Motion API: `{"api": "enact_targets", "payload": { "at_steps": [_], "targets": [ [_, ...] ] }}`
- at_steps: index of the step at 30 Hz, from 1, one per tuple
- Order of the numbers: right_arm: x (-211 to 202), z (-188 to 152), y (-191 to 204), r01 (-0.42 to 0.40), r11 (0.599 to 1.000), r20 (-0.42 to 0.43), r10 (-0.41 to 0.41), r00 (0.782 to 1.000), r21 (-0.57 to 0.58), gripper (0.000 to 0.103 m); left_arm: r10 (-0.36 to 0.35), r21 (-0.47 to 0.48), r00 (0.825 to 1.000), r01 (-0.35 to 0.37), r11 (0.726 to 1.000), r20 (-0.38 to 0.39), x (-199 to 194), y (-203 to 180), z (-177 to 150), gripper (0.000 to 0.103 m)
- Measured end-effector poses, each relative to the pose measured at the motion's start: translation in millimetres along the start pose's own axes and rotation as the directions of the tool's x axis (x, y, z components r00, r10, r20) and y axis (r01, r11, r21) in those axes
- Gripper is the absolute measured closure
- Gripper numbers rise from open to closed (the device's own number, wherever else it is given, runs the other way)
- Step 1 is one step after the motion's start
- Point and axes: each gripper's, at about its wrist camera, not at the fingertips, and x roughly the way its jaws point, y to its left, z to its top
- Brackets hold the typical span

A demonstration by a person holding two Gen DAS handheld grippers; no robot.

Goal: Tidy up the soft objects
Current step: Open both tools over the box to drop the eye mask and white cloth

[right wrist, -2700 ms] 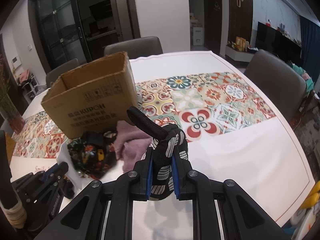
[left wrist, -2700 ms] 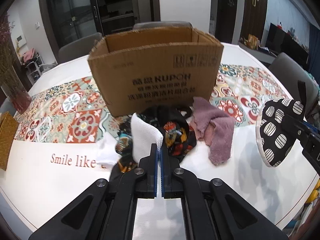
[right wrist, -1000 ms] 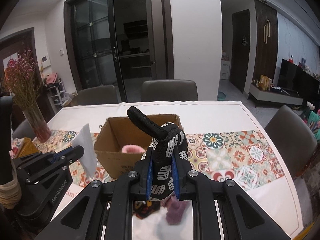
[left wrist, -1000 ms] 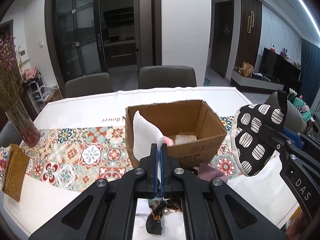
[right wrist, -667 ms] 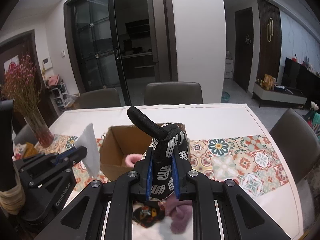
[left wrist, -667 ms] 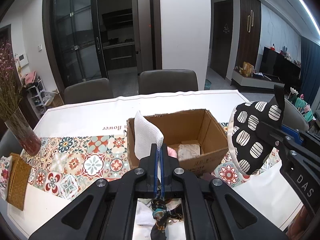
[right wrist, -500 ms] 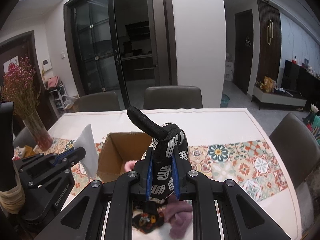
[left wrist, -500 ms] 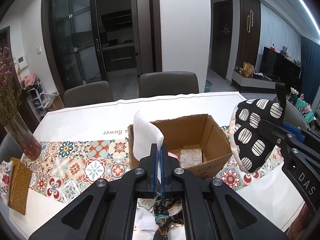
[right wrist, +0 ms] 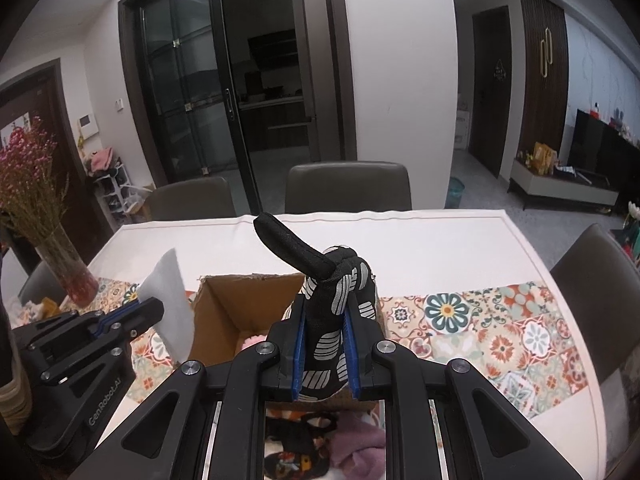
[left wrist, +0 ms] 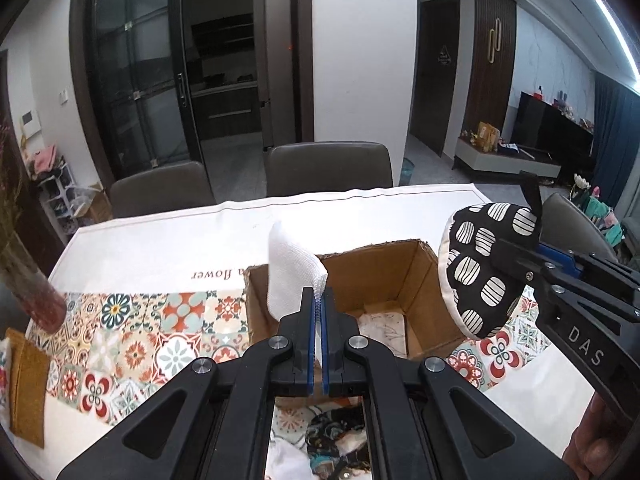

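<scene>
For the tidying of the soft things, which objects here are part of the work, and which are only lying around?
Part of the work:
- white cloth in the left gripper
- spotted oven mitt in the right gripper
- cardboard box
- purple towel
- patterned dark cloth

Lying around:
- flower vase
- chairs
- brown mat

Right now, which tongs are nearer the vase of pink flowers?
Left. The left tongs, gripping the white cloth, sit beside the vase; the right tongs, holding the oven mitt, are across the cardboard box.
</scene>
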Motion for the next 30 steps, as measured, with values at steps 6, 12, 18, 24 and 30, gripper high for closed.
{"api": "enact_targets", "payload": {
  "at_steps": [6, 12, 18, 24, 30],
  "targets": [
    [18, 6, -2, 0.003, 1.0, -0.007, -0.003, 1.0, -0.012, 0.085, -0.007, 0.009, 1.0, 0.008, 1.0, -0.006, 18, 2, 8, 0.099],
    [33, 7, 1, 0.006, 0.999, -0.01, -0.007, 1.0, -0.032, 0.085, -0.013, -0.014, 0.999, 0.013, 1.0, -0.033, 33, 9, 8, 0.099],
    [48, 8, 4, 0.0, 0.999, -0.03, -0.001, 1.0, -0.033, 0.085, -0.013, -0.017, 0.999, 0.013, 1.0, -0.048, 46, 12, 6, 0.099],
    [53, 7, 7, 0.001, 0.999, -0.029, -0.002, 1.0, -0.053, 0.084, -0.009, -0.02, 0.998, 0.008, 1.0, -0.058, 51, 8, 5, 0.098],
    [53, 7, 6, 0.011, 0.998, -0.031, -0.013, 0.999, -0.058, 0.077, 0.045, -0.008, 0.996, -0.046, 0.999, -0.076, 54, 5, 2, 0.074]
  ]
}}
